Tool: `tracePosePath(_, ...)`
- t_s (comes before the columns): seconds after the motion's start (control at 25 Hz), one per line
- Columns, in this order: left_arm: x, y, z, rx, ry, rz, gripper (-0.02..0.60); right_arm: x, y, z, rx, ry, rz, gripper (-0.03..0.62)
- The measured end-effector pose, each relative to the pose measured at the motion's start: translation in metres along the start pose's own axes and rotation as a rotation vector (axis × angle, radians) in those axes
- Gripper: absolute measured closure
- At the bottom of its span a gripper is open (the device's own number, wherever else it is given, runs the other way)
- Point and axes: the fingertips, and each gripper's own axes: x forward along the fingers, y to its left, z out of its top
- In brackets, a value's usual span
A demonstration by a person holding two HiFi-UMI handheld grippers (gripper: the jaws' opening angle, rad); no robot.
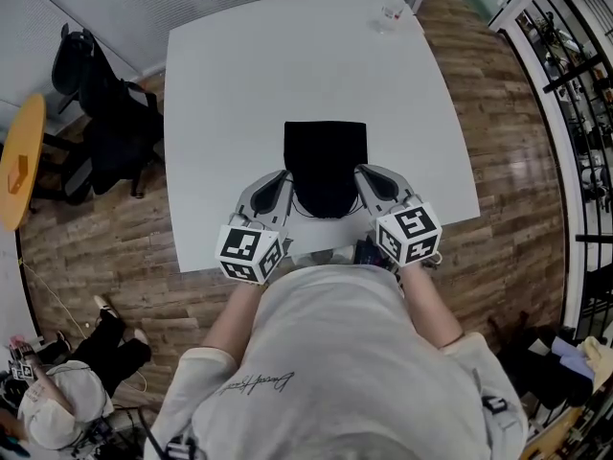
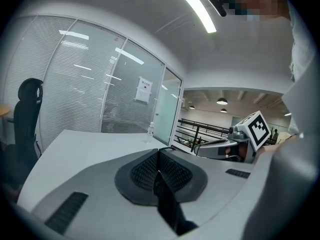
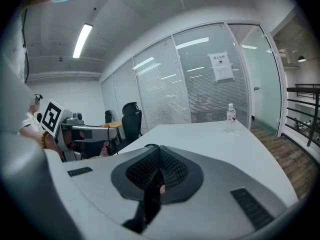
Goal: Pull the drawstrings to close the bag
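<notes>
Drawstrings (image 2: 167, 204) are clamped between the closed jaws of both grippers. A black strip runs out from between the ribbed pads (image 2: 142, 171) of the left gripper (image 2: 159, 156), and another is pinched the same way in the right gripper (image 3: 160, 156).

Slippage is judged the main risk. Each strip is thin and is held only along the seam where the pads meet, so a sharp tug could draw it free before the mouth is gathered. An uneven pull could also cause trouble, since the bag (image 1: 326, 161) looks soft and is not held down. It could be dragged across the table (image 1: 220, 75) rather than cinched.

The bag lies flat just ahead of the fingertips and between the two pairs, with its near corners flanked by them. What looks like a slack loop of cord is seen at that near edge. Well beyond the fingertips, at the far corner of the table, a water bottle (image 1: 392, 9) stands clear of the work.
</notes>
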Motion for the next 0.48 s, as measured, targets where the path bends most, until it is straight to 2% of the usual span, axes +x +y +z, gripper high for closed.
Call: tracePosePath(0.48,-0.0003,0.0016,-0.0005,0.003,0.006,-0.005,0.567,0.0002,-0.0054,-0.0021,-0.017,0.016,-0.02,0.569)
